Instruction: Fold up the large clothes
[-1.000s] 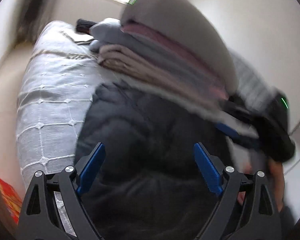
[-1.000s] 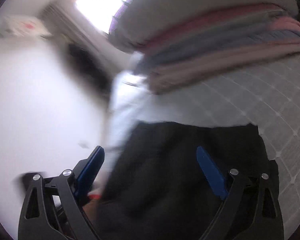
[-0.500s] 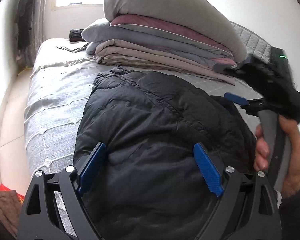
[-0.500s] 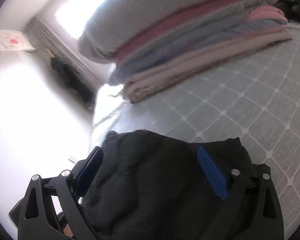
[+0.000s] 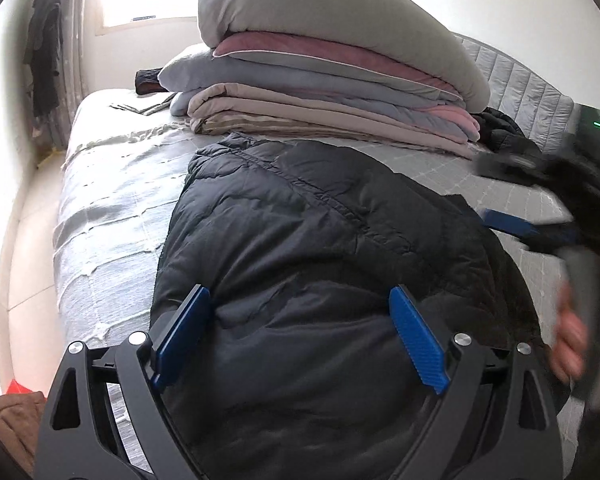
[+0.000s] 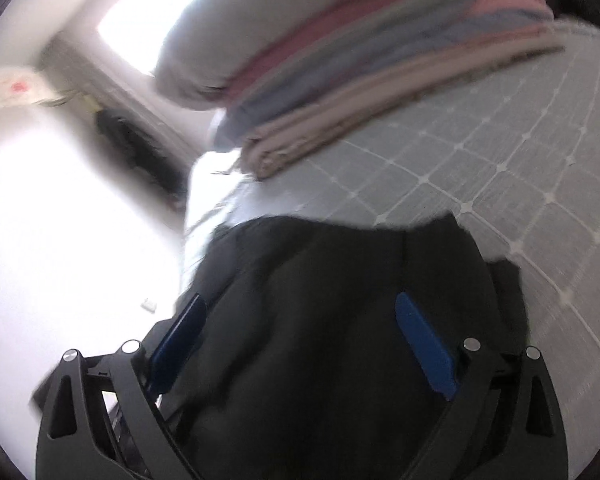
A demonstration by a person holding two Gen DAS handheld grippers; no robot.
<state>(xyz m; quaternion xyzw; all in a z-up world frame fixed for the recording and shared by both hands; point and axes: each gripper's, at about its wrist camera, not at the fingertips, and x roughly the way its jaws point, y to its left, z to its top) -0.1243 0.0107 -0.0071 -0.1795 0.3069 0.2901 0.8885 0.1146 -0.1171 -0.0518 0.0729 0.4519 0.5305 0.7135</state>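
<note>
A large black puffer jacket [image 5: 320, 264] lies in a folded bundle on the grey quilted bed [image 5: 112, 200]. My left gripper [image 5: 300, 308] is open and empty, held just over the jacket's near end. My right gripper [image 5: 512, 222] shows blurred at the right of the left wrist view, over the jacket's right edge. In the right wrist view the right gripper [image 6: 300, 312] is open and empty above the jacket [image 6: 332, 300].
A tall stack of folded blankets and quilts [image 5: 332, 76] sits at the back of the bed, also in the right wrist view [image 6: 372, 64]. Another dark garment [image 5: 504, 130] lies behind it at right. Dark clothes [image 5: 44, 48] hang by the window. The floor [image 5: 28, 240] is left.
The left wrist view has steadied and pulled back slightly over the jacket. My right gripper has swung out to the right, still moving and blurred. Both stay open.
</note>
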